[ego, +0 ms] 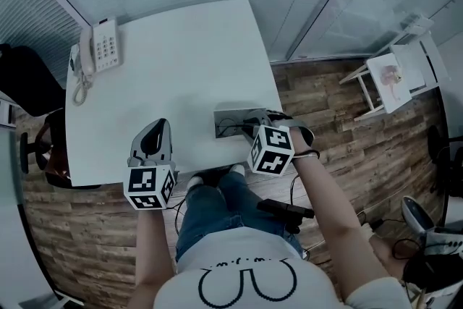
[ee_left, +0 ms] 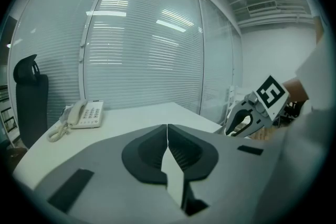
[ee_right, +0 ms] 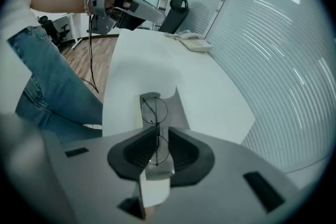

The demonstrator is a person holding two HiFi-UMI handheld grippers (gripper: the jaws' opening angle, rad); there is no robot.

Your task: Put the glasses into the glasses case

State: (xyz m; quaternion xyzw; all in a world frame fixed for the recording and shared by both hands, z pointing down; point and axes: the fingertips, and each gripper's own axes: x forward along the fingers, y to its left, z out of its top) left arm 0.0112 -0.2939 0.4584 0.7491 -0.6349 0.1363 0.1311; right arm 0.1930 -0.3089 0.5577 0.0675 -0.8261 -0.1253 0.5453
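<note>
The glasses case (ee_right: pixel 177 106) lay open on the white table (ego: pixel 181 61), close to the edge nearest the person. The glasses (ee_right: pixel 153 110) were in the case. They had thin dark wire and 2 round lenses.

The right gripper (ee_right: pixel 158 132) pointed down at them from just above. Its 2 jaws stood a little apart, and the middle of the glasses showed in the gap between them. The pads did not seem to press on the wire, though the wire was so thin that it was hard to be sure.

The left gripper (ee_left: pixel 167 128) was over the same near edge of the table, off to the left and well apart from the case. Its 2 jaws were pressed flat together with nothing between them.

1 white phone (ego: pixel 101 47) sat at the far left corner of the table, with its curly cord hanging by the edge. White blinds (ee_left: pixel 147 44) covered the glass walls behind the table. The floor (ego: pixel 340 112) was brown wood. The person wore blue jeans (ego: pixel 217 210).
</note>
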